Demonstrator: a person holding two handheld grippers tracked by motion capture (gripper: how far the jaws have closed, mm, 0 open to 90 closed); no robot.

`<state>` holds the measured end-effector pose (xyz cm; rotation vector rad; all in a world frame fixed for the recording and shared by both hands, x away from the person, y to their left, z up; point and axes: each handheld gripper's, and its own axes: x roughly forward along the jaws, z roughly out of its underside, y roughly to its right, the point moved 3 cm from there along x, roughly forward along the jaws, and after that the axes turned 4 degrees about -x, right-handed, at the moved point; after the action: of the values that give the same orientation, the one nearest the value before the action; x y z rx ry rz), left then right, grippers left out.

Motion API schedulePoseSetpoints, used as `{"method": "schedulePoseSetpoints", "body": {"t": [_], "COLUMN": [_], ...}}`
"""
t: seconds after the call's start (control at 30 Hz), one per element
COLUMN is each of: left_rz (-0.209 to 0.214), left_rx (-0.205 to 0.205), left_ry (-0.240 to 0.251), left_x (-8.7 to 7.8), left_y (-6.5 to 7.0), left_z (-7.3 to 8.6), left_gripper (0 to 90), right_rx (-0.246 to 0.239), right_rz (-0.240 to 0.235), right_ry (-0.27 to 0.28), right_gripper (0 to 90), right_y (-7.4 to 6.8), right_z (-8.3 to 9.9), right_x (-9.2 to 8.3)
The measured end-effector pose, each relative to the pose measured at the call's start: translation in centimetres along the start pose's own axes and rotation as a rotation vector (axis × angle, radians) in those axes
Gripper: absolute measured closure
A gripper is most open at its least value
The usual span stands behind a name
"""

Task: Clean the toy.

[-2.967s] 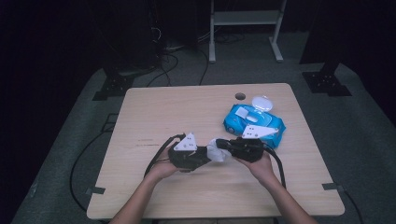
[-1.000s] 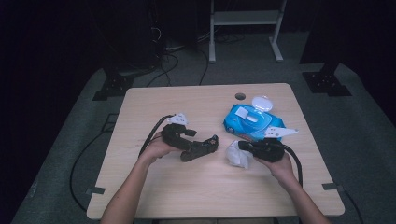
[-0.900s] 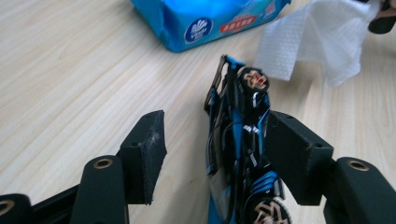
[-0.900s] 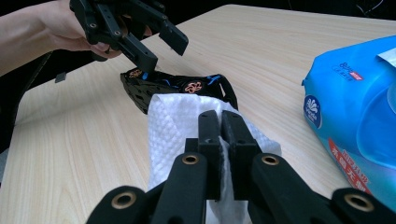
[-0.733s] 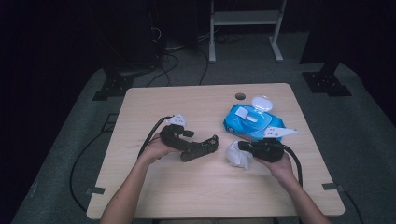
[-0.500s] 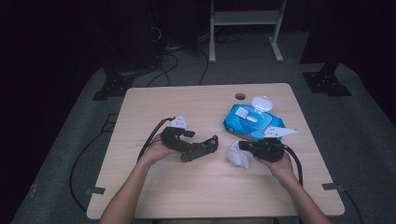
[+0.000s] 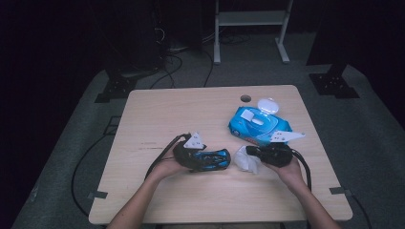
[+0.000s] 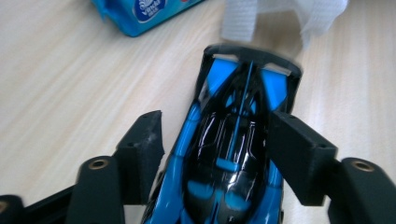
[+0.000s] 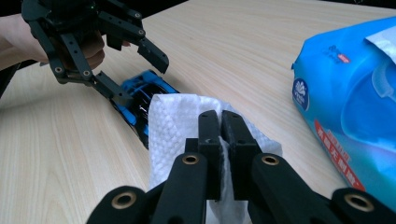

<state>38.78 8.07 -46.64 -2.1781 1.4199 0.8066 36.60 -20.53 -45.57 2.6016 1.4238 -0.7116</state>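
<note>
Near the front edge of the tabletop (image 7: 143, 119), the left tongs (image 8: 212, 154) stand open around a blue toy car (image 8: 229, 154). The right tongs (image 9: 220, 140) pinch a white wipe (image 9: 173, 126). Behind, toward the far right corner, lies the wipes pack (image 7: 258, 125).

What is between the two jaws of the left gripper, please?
A blue and black toy car lies between the jaws of the left gripper, which stand apart around it on the table. Its near end is cut off by the picture's bottom edge.
</note>
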Motion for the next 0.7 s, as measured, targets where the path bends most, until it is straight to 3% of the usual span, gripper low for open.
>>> {"method": "schedulePoseSetpoints", "body": {"t": [0.6,0.7], "left_rz": [0.026,0.026], "left_rx": [-0.029,-0.038], "left_ry": [0.023,0.035], "left_x": [-0.8,-1.1], "left_y": [0.0,-0.1], "left_z": [0.7,0.6], "left_gripper": [28.3,27.5], "right_rx": [-0.007,0.010], "right_rz": [0.045,0.053], "right_ry": [-0.066,-0.091], "right_gripper": [85.5,76.1], "right_y": [0.9,1.4], "right_z": [1.7,2.2], "right_x": [-1.3,-1.6]}}
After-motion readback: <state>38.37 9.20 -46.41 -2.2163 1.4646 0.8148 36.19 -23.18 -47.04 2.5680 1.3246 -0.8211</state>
